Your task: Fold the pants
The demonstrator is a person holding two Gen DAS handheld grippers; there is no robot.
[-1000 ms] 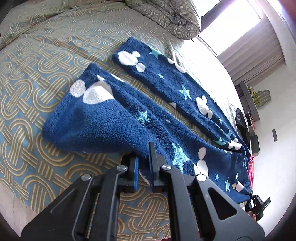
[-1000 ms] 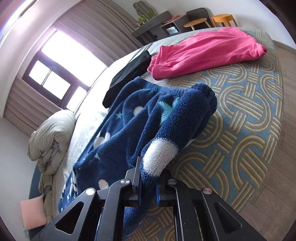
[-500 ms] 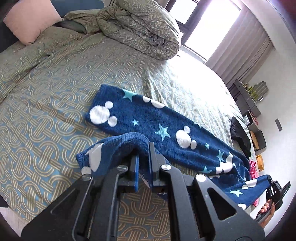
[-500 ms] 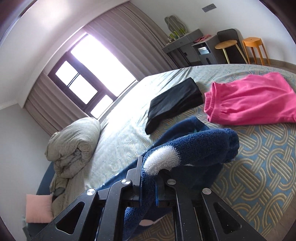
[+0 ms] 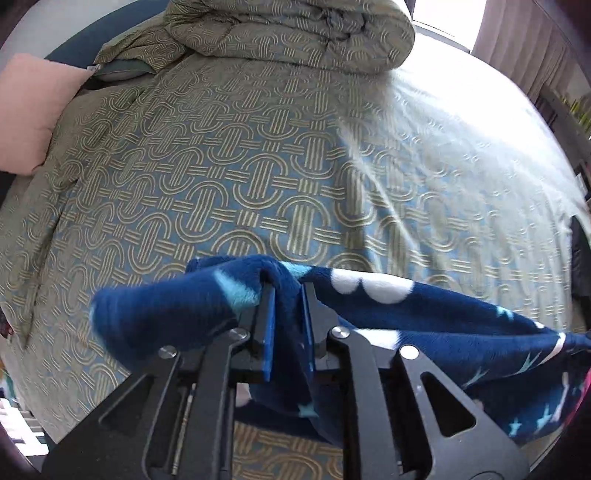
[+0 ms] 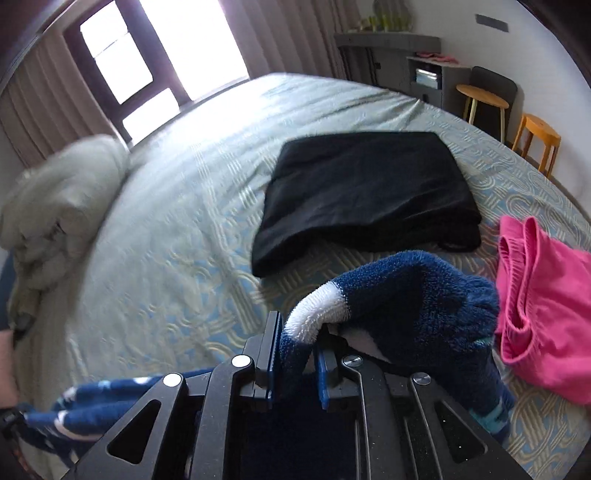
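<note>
The pants are navy fleece with white mouse heads and light blue stars. In the left wrist view my left gripper (image 5: 287, 291) is shut on one end of the pants (image 5: 424, 314), lifted above the bed, the cloth stretching off to the right. In the right wrist view my right gripper (image 6: 297, 332) is shut on the other end of the pants (image 6: 413, 295), which bunches over the fingers and hangs down to the lower left. How much of the pants still touches the bed is hidden.
The bed has a blue and gold patterned cover (image 5: 258, 166). A rolled duvet (image 5: 288, 29) and a pink pillow (image 5: 26, 110) lie at its head. A folded black garment (image 6: 369, 192) and a pink garment (image 6: 543, 302) lie near the right gripper. Stools (image 6: 484, 99) and a cabinet stand by the wall.
Both grippers have lifted the pants off the bed and swung them up. The leg that lay spread on the cover is now raised and stretched between the grippers.
</note>
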